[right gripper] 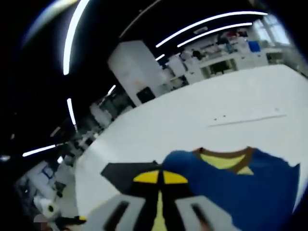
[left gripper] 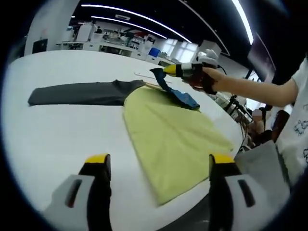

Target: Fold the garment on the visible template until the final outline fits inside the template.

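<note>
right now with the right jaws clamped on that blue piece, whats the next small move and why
Probably carry the blue garment a little further over the yellow-green cloth and lay it down flat. The right gripper holds it lifted by one edge, jaws shut on it. The left gripper hangs open above the white table.

On the counter the garment lies spread, near and right. A second cloth lies at its far left, touching it. The right claw lifts the garment's far edge.
</note>
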### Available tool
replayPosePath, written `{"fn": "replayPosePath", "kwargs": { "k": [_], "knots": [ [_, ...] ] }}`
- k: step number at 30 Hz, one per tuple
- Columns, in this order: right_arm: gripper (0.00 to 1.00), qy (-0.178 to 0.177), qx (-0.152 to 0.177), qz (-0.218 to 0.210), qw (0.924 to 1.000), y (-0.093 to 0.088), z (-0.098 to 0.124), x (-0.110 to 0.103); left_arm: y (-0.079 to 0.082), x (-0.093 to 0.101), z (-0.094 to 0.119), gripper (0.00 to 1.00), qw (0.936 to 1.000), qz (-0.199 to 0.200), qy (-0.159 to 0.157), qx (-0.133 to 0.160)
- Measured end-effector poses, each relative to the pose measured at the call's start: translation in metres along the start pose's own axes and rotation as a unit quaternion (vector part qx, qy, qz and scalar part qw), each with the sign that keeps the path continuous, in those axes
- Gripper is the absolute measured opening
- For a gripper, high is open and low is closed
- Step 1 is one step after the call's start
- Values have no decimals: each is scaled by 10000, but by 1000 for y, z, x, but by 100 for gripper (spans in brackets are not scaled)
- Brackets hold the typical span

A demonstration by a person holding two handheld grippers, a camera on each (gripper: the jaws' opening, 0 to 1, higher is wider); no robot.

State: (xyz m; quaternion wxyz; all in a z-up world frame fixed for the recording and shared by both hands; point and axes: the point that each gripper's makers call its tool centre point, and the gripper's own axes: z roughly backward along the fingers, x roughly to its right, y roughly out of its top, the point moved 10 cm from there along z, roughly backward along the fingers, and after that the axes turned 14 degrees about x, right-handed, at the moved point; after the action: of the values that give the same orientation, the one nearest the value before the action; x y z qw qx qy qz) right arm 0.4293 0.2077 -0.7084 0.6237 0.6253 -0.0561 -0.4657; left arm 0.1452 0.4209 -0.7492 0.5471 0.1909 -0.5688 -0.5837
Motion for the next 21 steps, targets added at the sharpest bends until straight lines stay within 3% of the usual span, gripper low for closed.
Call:
{"fn": "replayPosePath", "kwargs": {
  "k": [10,21],
  "knots": [
    [0,104,-321,-51,9994,-30,-22,-19,-2,-1,0,81,9999,13,-12,-106],
    [0,188,-858,103,9961,-67,-38,-19,-4,-1,1,80,9998,61,20,-177]
  ]
}}
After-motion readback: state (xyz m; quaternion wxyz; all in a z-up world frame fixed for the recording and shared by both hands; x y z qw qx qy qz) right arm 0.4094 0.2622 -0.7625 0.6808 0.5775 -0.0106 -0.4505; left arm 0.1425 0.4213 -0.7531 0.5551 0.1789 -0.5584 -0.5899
